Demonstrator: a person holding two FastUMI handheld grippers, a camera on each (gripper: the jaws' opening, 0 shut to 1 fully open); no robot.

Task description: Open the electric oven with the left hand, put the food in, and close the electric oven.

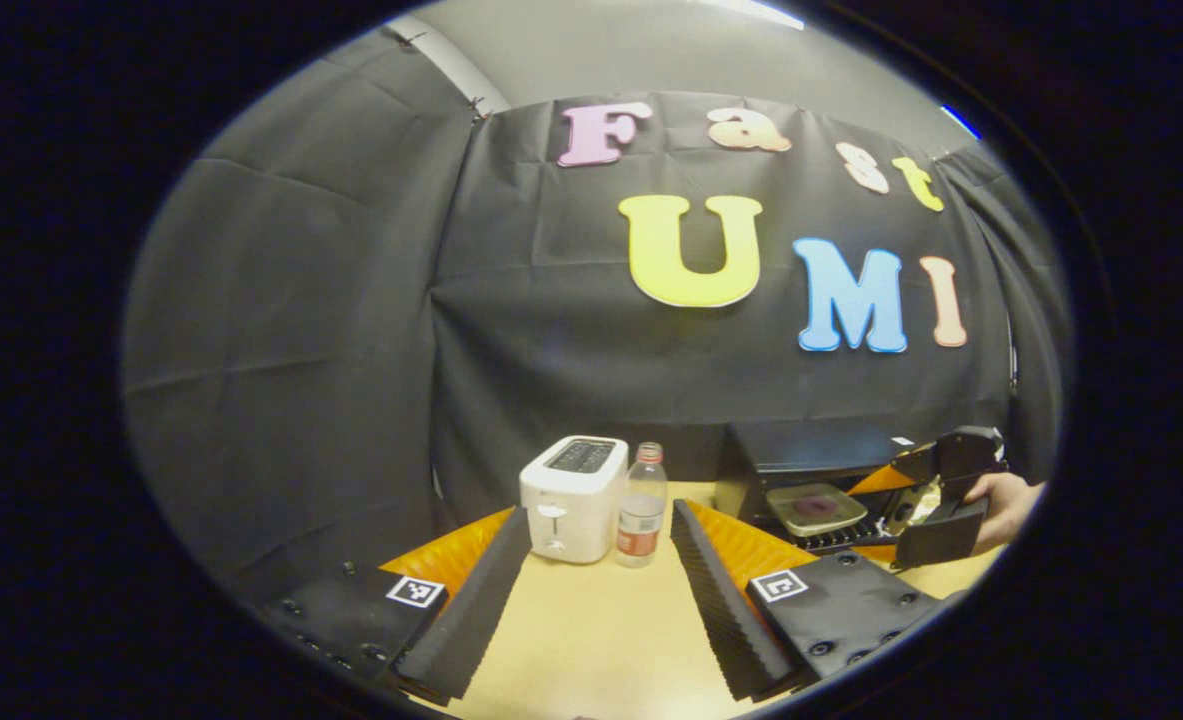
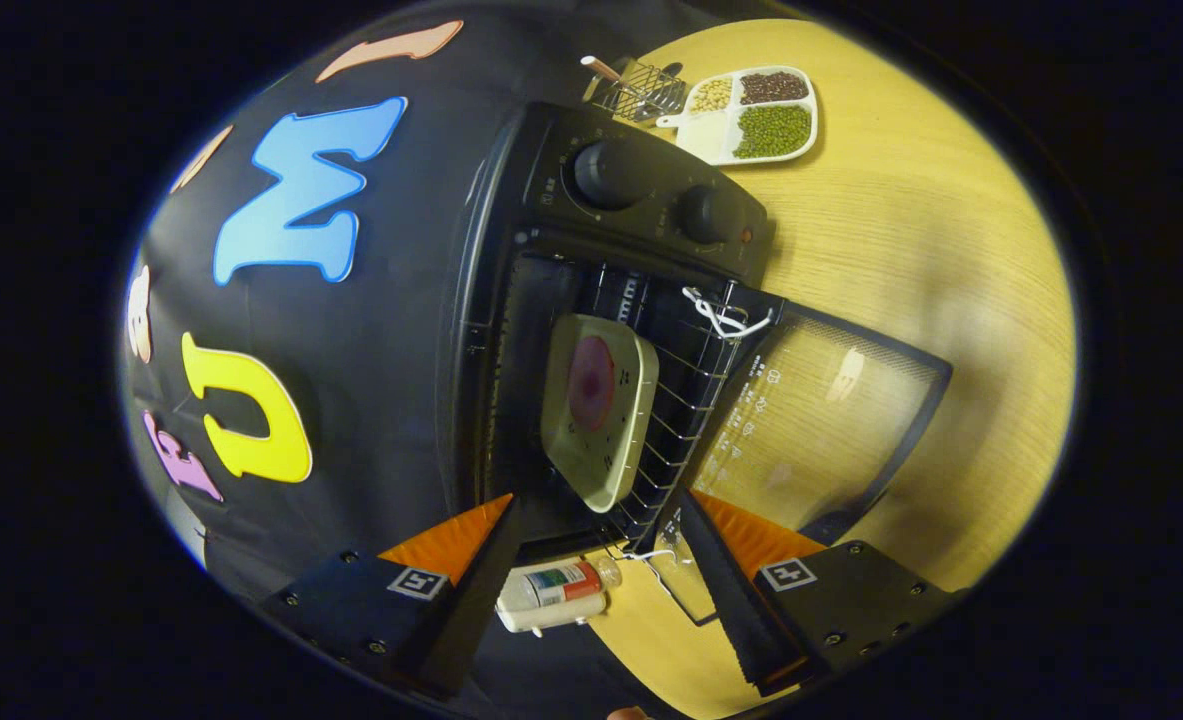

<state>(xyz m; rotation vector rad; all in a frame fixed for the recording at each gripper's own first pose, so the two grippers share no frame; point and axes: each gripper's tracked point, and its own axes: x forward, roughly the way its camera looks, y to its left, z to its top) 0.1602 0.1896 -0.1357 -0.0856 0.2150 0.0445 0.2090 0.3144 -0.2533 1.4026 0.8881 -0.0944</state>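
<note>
The wooden desk [image 1: 601, 640] spreads under both pairs of tongs. In the right gripper view the black electric oven [image 2: 511, 300] stands straight ahead of the right tongs [image 2: 601, 570], its glass door [image 2: 821, 400] swung fully down onto the desk ahead and to the right of them. The wire rack [image 2: 681, 400] shows inside the mouth, and on it rests a pale square tray [image 2: 601, 420] carrying a round reddish piece of food [image 2: 591, 382], just beyond the fingertips. The right tongs stand wide apart and grip nothing.

In the left gripper view the left tongs [image 1: 601, 570] are likewise spread wide and empty above the bare desk. Directly ahead between their fingers sit a white toaster [image 1: 573, 497] and, touching or just beside it, a clear bottle [image 1: 642, 507]. Farther off to the right, a hand [image 1: 1006, 505] holds the other tongs at the oven.

Beyond the oven's knobs lies a divided plate of beans [image 2: 751, 112].
</note>
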